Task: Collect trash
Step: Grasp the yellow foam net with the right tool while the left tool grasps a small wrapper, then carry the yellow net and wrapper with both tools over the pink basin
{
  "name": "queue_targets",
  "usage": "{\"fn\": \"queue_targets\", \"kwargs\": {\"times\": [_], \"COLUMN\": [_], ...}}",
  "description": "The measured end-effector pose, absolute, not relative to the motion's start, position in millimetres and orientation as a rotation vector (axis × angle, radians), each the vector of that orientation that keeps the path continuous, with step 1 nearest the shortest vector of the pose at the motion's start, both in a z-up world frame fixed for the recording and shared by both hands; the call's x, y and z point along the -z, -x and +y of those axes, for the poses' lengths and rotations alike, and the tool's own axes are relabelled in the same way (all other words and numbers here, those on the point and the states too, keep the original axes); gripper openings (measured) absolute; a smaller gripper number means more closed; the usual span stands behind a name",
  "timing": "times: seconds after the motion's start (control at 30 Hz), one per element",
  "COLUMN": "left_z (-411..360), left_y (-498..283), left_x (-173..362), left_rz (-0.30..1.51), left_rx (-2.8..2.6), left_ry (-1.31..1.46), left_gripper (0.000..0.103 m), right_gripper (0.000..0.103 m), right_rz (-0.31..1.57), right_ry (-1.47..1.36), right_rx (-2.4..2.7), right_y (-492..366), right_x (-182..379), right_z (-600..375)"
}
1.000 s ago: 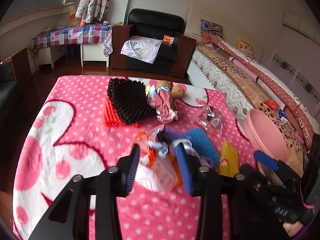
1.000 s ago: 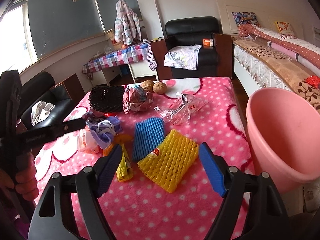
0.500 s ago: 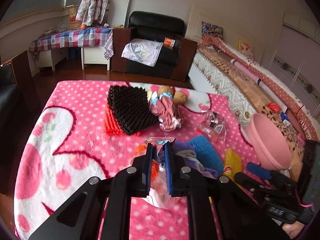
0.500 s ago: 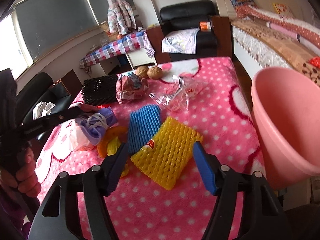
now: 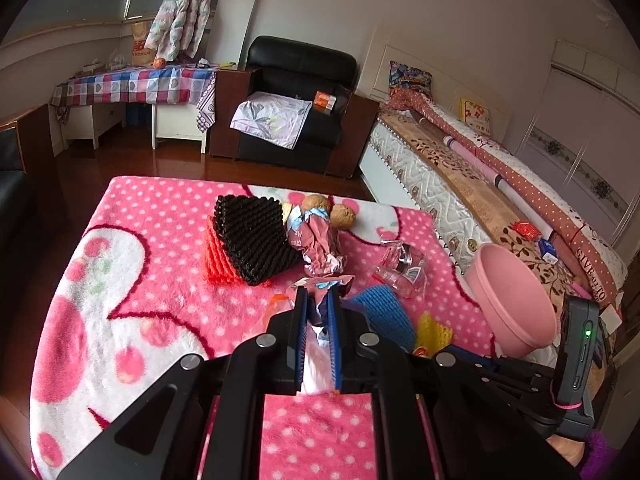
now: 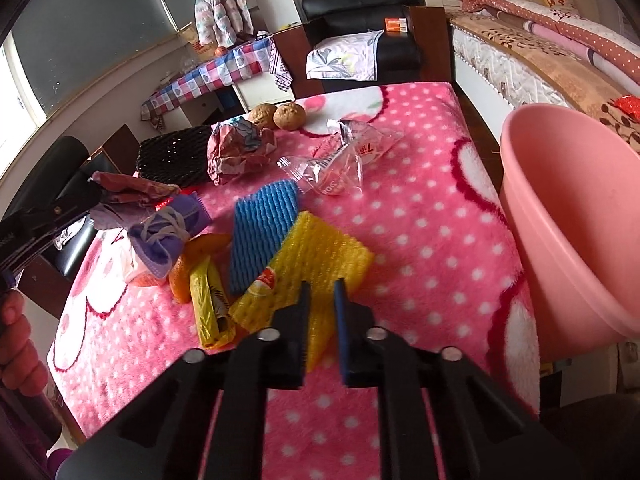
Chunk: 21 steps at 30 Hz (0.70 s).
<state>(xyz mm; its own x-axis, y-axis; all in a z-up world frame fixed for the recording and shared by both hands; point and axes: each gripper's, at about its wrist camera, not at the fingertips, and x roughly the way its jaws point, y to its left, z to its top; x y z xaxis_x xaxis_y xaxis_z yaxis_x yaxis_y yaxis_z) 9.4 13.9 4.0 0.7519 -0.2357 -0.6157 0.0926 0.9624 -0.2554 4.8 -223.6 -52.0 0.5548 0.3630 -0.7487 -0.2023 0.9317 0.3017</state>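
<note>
The left hand-held gripper (image 5: 318, 300) has its jaws pressed nearly together, pinching a crumpled wrapper (image 5: 322, 282) and thin plastic that bunch up between the blue pads. The right hand-held gripper (image 6: 322, 290) is pinched onto the near edge of the yellow foam net (image 6: 320, 256), which shows between its narrow jaws. Both sets of jaws have just been closing: a second ago they stood spread wide over the pile, the left one straddling the plastic bag and the right one straddling the yellow net without touching it. The rest of the trash lies on the pink dotted tabletop (image 6: 420, 216): a blue foam net (image 6: 264, 228) just beside the yellow one, a clear plastic wrapper (image 6: 340, 164) farther back, a black foam net (image 5: 252, 240) over a red one, and a pinkish crumpled bag (image 5: 318, 240) near two walnuts (image 6: 276, 115). The right wrist view alone shows a yellow packet (image 6: 208, 308), orange peel and a purple cloth bundle (image 6: 164, 240) left of the nets, with the left gripper's arm and a person's fingers at the frame's left edge. A pink basin (image 6: 572, 216) stands at the tabletop's right edge, large in the right view, smaller and farther off in the left view.
</note>
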Motion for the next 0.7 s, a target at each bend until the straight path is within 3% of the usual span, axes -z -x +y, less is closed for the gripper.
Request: {"fn": "queue_targets", "kwargs": {"times": [0.4, 0.63, 0.67, 0.7], "left_z": [7.9, 0.9, 1.1, 0.8], "left_y": [-0.2, 1.3, 0.8, 0.9], "left_x": [-19.6, -26.4, -26.8, -27.0], "left_rz": [0.670, 0.658, 0.659, 0.660], "left_rx": [0.208, 0.220, 0.219, 0.219], "left_ry": [0.226, 0.219, 0.219, 0.218], "left_gripper": [0.009, 0.009, 0.009, 0.009], "right_gripper": [0.000, 0.001, 0.004, 0.014], "right_rz": [0.787, 0.876, 0.889, 0.906], "right_ry": [-0.209, -0.255, -0.261, -0.265], "right_rx": [-0.325, -0.370, -0.376, -0.370], "right_y": [8.3, -2.6, -4.3, -6.7], "right_x": [20.9, 31.7, 34.2, 37.5], "right_z": [-242.2, -238.7, -237.6, -237.2]}}
